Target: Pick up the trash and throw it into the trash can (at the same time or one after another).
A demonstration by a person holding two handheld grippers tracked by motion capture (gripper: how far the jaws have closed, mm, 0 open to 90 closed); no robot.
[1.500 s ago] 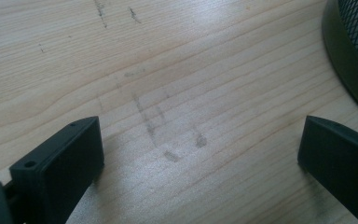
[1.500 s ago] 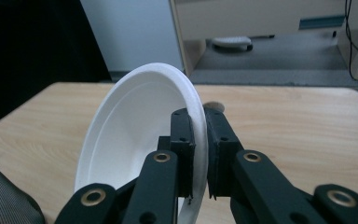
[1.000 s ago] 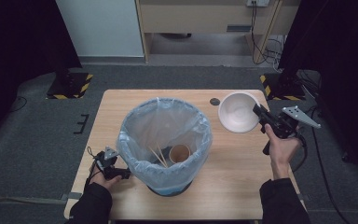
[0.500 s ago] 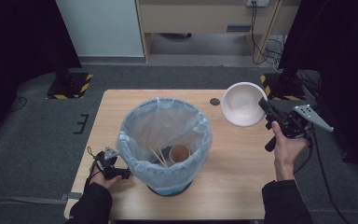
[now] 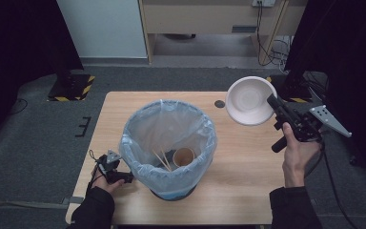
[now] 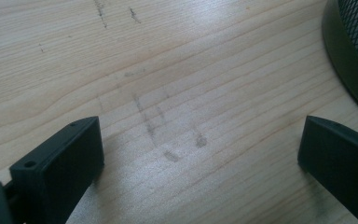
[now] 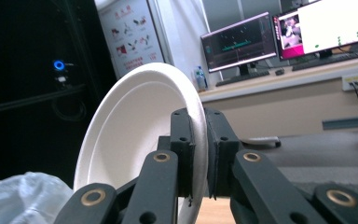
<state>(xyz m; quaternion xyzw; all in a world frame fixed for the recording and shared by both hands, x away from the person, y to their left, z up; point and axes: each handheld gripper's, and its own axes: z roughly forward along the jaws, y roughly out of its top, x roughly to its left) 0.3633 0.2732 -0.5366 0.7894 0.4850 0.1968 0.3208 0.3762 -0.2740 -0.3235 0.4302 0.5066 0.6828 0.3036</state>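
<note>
Right gripper (image 5: 272, 101) is clamped on the rim of the white paper bowl (image 5: 248, 100), jaws closed tight on its edge. Versus a second ago the bowl has come up off the table (image 5: 248, 191) and now hangs tilted in the air, up and left of the claw's body, near the far right corner. The lined bin (image 5: 167, 143), with a paper cup (image 5: 184, 156) and chopsticks (image 5: 161, 160) inside, sits below-left of the claw. Likely next: carry over and drop it in. Left gripper (image 5: 112, 168) rests on the table beside the bin base (image 6: 349, 65), jaws wide apart, nothing between them.
</note>
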